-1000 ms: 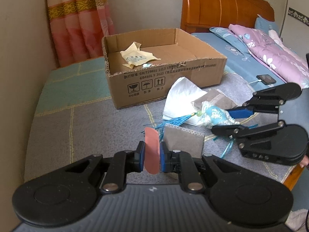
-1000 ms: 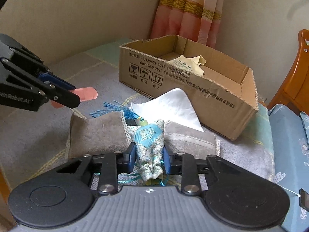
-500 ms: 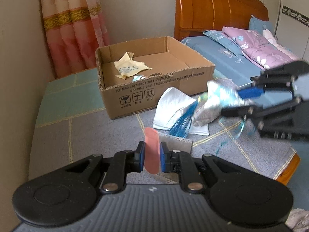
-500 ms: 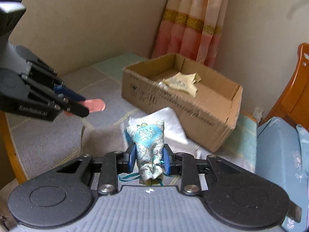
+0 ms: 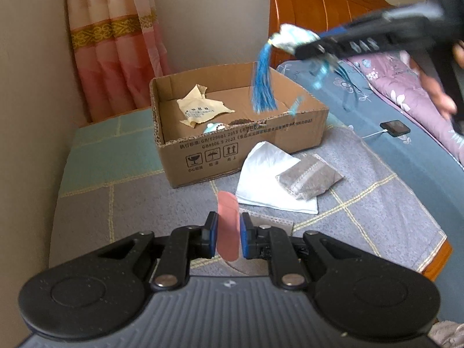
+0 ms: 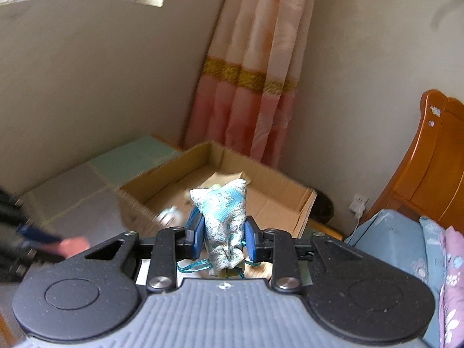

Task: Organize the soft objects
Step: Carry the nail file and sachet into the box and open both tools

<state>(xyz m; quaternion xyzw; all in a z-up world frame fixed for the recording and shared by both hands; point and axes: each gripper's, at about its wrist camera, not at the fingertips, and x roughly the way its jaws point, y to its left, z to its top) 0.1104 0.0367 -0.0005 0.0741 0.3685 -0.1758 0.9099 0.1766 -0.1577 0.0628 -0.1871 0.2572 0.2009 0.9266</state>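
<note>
My left gripper (image 5: 227,236) is shut on a flat pink strip (image 5: 228,220), held low over the grey patchwork cover. My right gripper (image 6: 223,235) is shut on a blue-and-silver brocade sachet (image 6: 222,217). In the left wrist view that sachet (image 5: 293,39) hangs high at the upper right, its blue tassel (image 5: 263,87) dangling over the open cardboard box (image 5: 243,148). Inside the box lie a cream packet (image 5: 200,111) and a small pale-blue item (image 5: 213,127). A white cloth (image 5: 266,174) and a grey-brown pouch (image 5: 308,177) rest on the cover in front of the box.
A pink curtain (image 5: 116,43) hangs behind the box. The wooden headboard (image 5: 313,8) and the bed with blue sheet and purple quilt (image 5: 406,92) lie to the right. A phone on a cable (image 5: 395,127) sits on the bed. A hand (image 5: 440,92) holds the right gripper.
My right gripper lifted the sachet off the cover and carried it up over the box, tassel swinging below. The left gripper with the pink strip stayed about where it was.
</note>
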